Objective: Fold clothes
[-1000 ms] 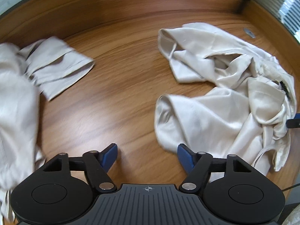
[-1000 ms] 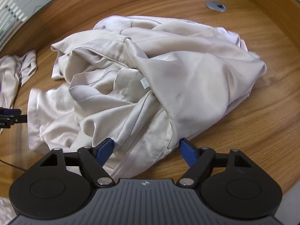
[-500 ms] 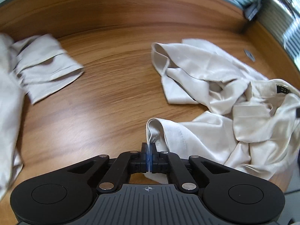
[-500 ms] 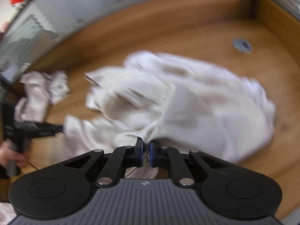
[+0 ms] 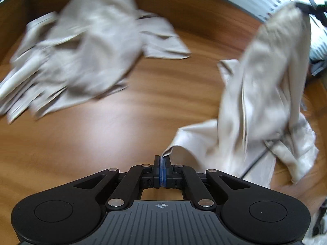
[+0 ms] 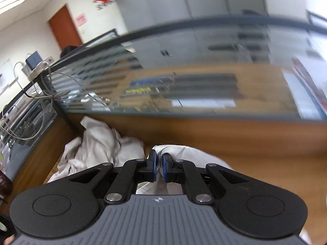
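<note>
Left wrist view. The left gripper (image 5: 162,164) has its blue-padded fingers (image 5: 166,170) pressed together on a hem corner of the cream garment (image 5: 263,94). The cloth rises from this corner up to the frame's top right, where a dark object, blurred, holds its upper end; its lower folds rest on the wooden table (image 5: 106,134). A second pile of cream clothes (image 5: 81,42), motion-blurred, lies at upper left, well apart from the held garment. Bare tabletop runs between the two. No container is visible.

Right wrist view. The right gripper (image 6: 159,168) has its fingers narrowed on a bunched fold of the cream garment (image 6: 184,153), a slim gap showing between the pads. The pile of clothes (image 6: 98,145) sits in the table's left corner, against the wooden edge panel (image 6: 224,130). A striped glass partition (image 6: 184,77) stands above that panel, with cables (image 6: 36,102) hanging at its left end.
</note>
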{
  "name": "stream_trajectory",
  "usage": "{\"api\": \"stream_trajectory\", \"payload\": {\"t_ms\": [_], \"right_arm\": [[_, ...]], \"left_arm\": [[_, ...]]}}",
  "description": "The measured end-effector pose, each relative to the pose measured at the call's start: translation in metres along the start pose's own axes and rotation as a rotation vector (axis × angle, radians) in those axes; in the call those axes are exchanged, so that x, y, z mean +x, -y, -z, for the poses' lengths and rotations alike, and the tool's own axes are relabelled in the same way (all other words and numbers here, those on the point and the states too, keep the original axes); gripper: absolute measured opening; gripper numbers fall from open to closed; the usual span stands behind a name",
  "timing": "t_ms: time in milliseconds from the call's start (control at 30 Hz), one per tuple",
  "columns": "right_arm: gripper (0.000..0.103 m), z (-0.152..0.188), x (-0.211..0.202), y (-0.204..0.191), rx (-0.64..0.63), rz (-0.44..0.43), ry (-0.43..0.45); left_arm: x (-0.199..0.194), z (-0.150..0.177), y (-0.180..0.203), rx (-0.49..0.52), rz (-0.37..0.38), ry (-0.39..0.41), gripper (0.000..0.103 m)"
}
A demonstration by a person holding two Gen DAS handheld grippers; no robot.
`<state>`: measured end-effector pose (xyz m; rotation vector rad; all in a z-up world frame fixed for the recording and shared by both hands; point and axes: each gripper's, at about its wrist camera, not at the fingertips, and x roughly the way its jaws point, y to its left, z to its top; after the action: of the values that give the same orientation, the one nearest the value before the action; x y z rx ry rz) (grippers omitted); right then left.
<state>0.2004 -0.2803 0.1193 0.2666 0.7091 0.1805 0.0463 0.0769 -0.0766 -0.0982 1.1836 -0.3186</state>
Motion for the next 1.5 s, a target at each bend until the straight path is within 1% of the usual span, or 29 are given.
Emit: {"api": "stream_trajectory", "payload": {"t_ms": [100, 200, 333, 400, 433, 500, 567, 633, 667, 733, 833, 1000, 1133, 1167, 1200, 1267, 1400, 1500], "right_arm": [[0.006, -0.03, 0.035, -0.021, -0.071, -0.017, -0.006], [0.007, -0.044, 0.075, -0.037, -0.125, -0.024, -0.054], [0.008, -0.034, 0.124, -0.056, -0.173, -0.026, -0.146], [0.014, -0.022, 0.142, -0.063, -0.207, -0.012, -0.195], [0.017, -0.015, 0.144, -0.065, -0.228, -0.005, -0.209], [0.03, -0.001, 0.143, -0.067, -0.269, 0.011, -0.231], [0.035, 0.014, 0.133, -0.066, -0.289, 0.012, -0.242], [0.038, 0.026, 0.116, -0.061, -0.295, 0.008, -0.251], [0.04, 0.031, 0.106, -0.058, -0.297, 0.007, -0.253], [0.045, 0.043, 0.086, -0.053, -0.296, 0.002, -0.258], [0.049, 0.065, 0.057, -0.047, -0.301, -0.01, -0.268], [0.053, 0.113, 0.016, -0.049, -0.326, -0.055, -0.315], [0.057, 0.157, -0.005, -0.066, -0.356, -0.115, -0.36], [0.06, 0.169, -0.01, -0.071, -0.368, -0.132, -0.371], [0.062, 0.18, -0.012, -0.078, -0.381, -0.148, -0.383], [0.064, 0.201, -0.013, -0.09, -0.409, -0.169, -0.404], [0.065, 0.232, -0.008, -0.111, -0.46, -0.18, -0.434], [0.065, 0.255, -0.003, -0.127, -0.499, -0.188, -0.456]], "left_arm": [[-0.019, 0.02, -0.019, -0.066, -0.042, -0.016, 0.003], [-0.038, 0.037, -0.034, -0.116, -0.073, -0.028, 0.003], [-0.059, 0.055, -0.048, -0.155, -0.115, -0.036, 0.003], [-0.067, 0.061, -0.054, -0.17, -0.129, -0.019, 0.004], [-0.069, 0.063, -0.056, -0.173, -0.129, -0.012, 0.005], [-0.075, 0.065, -0.059, -0.179, -0.126, 0.001, 0.006], [-0.077, 0.066, -0.057, -0.174, -0.107, 0.009, 0.013], [-0.078, 0.067, -0.053, -0.15, -0.083, 0.012, 0.031], [-0.076, 0.068, -0.05, -0.14, -0.074, 0.01, 0.035], [-0.072, 0.069, -0.044, -0.124, -0.064, 0.009, 0.048], [-0.063, 0.071, -0.04, -0.107, -0.054, -0.002, 0.054], [-0.051, 0.07, -0.041, -0.108, -0.043, -0.007, 0.058], [-0.04, 0.06, -0.042, -0.103, -0.056, 0.004, 0.059], [-0.036, 0.057, -0.043, -0.097, -0.063, 0.005, 0.059], [-0.031, 0.053, -0.043, -0.092, -0.07, 0.005, 0.059], [-0.022, 0.046, -0.044, -0.081, -0.084, 0.006, 0.06], [-0.006, 0.032, -0.045, -0.049, -0.109, 0.003, 0.06], [0.002, 0.027, -0.047, -0.04, -0.112, 0.016, 0.06]]}}
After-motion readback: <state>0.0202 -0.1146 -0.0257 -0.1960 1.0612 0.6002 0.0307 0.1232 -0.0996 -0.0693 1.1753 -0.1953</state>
